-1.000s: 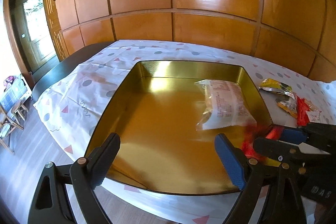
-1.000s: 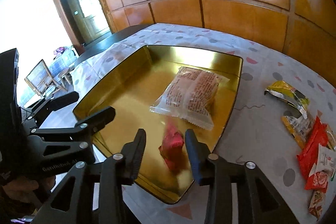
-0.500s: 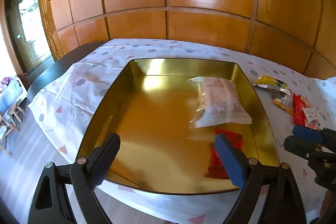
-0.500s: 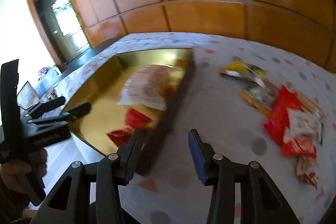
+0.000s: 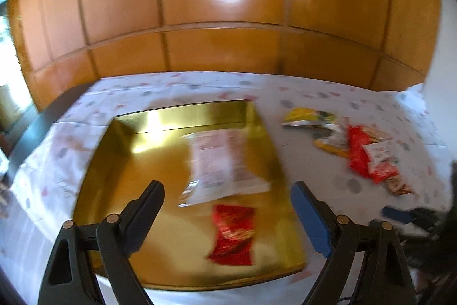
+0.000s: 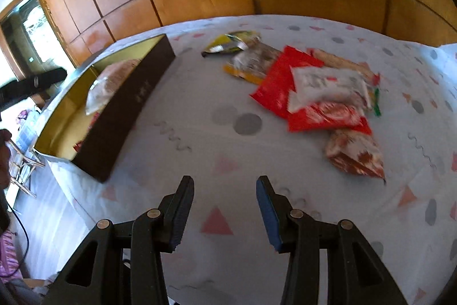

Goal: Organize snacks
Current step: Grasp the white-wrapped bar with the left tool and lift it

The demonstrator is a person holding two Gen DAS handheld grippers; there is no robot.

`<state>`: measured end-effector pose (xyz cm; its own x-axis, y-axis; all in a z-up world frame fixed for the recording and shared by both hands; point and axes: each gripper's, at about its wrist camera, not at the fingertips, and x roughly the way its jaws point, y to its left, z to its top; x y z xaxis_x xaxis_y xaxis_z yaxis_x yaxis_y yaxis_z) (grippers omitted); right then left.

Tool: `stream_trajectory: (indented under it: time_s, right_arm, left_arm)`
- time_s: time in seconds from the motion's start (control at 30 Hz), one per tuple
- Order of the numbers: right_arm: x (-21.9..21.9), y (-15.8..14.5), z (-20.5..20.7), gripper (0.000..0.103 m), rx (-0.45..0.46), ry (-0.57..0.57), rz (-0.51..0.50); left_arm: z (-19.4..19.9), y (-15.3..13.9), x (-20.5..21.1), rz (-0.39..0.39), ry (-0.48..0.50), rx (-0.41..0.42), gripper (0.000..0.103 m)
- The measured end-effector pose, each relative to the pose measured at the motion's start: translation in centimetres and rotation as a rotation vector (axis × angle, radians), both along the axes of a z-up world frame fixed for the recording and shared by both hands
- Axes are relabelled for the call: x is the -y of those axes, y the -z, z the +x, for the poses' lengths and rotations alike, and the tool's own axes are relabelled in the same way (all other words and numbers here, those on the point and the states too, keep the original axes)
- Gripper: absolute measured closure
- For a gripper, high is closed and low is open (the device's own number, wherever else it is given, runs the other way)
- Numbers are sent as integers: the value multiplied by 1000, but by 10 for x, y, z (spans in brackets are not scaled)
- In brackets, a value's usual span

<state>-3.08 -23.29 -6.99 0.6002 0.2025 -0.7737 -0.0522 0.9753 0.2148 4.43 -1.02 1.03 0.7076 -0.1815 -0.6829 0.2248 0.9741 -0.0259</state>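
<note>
On the cloth [image 6: 200, 110], at about ten o'clock in the right wrist view, sits the gold tin [image 6: 122, 105], already holding a pale packet [image 5: 222, 162] and, just at six o'clock of it, a red sachet [image 5: 232, 233]. Well apart from the tin, at about two o'clock, lies the loose pile of snacks [image 6: 314, 93]: a red bag [image 6: 274, 82] under a white packet [image 6: 328, 82], a brown-and-white pouch [image 6: 354, 156] at the pile's five o'clock and a yellow wrapper [image 6: 228, 45] at its ten o'clock.

These look light, soft and crinkly, with slick film that probably slides on the cloth; the contents may crush, so a gentle pinch suits them. The best hold is likely a free edge or seam, and the brown-and-white pouch, lying at the pile's edge, offers one.

Both tools are empty: the right gripper [image 6: 225, 207] stands part open over bare cloth, and the left gripper [image 5: 228, 207] gapes wide above the tin, its jaws narrowing slightly with nothing between them.
</note>
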Motion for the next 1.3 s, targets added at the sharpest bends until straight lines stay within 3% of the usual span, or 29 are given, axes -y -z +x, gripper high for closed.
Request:
stream_trajectory:
  time_s: [0.27,0.5,0.73,0.83,1.0,1.17,1.3]
  right_arm:
    - [5,13,-9,57,7,-12,-10]
    - [19,12,-12,57,13,9,25]
    - [49,13,-22,57,6,77,7]
    - [56,14,-25,57,8,76,24]
    - [60,16,-27,52,26,67,56]
    - [65,17,-31,50,40,66,99]
    - [67,18,-31,50,51,70,129]
  left_arm:
    - [34,-11,52,-88,96,-92,16]
    - [52,0,97,-40,155,-131,18]
    - [53,21,149,6,312,-184,38]
    - [46,24,180,47,422,-147,41]
    - [42,36,241,178,655,-75,38]
    - [52,54,283,284,783,-68,34]
    - [62,63,305,329,832,-74,34]
